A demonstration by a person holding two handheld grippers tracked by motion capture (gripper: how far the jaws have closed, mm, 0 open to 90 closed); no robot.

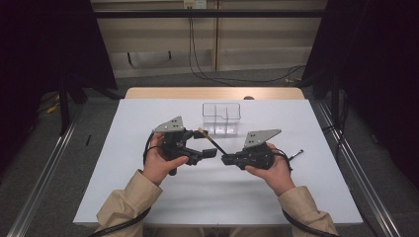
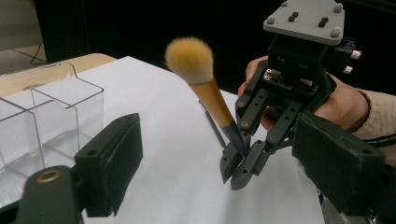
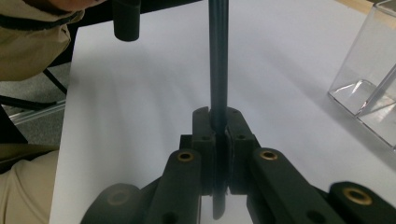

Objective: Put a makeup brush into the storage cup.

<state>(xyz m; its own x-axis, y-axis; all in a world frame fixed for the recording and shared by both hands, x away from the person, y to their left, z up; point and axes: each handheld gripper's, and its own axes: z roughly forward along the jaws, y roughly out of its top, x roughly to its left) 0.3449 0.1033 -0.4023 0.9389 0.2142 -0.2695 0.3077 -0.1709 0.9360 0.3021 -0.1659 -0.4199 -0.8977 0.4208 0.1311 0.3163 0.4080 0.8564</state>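
Observation:
A makeup brush (image 2: 205, 84) with a tan bristle head, an orange ferrule and a dark handle tilts up off the white table (image 1: 148, 192). My right gripper (image 1: 226, 159) is shut on the lower end of its handle (image 3: 218, 60), seen from the front as the right gripper (image 2: 236, 170) in the left gripper view. In its own view the right gripper (image 3: 218, 122) pinches the handle between closed jaws. My left gripper (image 1: 205, 144) faces it with its jaws spread wide, and the brush stands in the gap of the left gripper (image 2: 219, 154) without touching either jaw.
A clear divided organizer box (image 1: 221, 118) stands behind the grippers near the table's far edge, at the organizer box (image 2: 46, 121) and organizer box (image 3: 369, 88) in the gripper views. A thin dark stick (image 1: 296, 154) lies on the table at the right.

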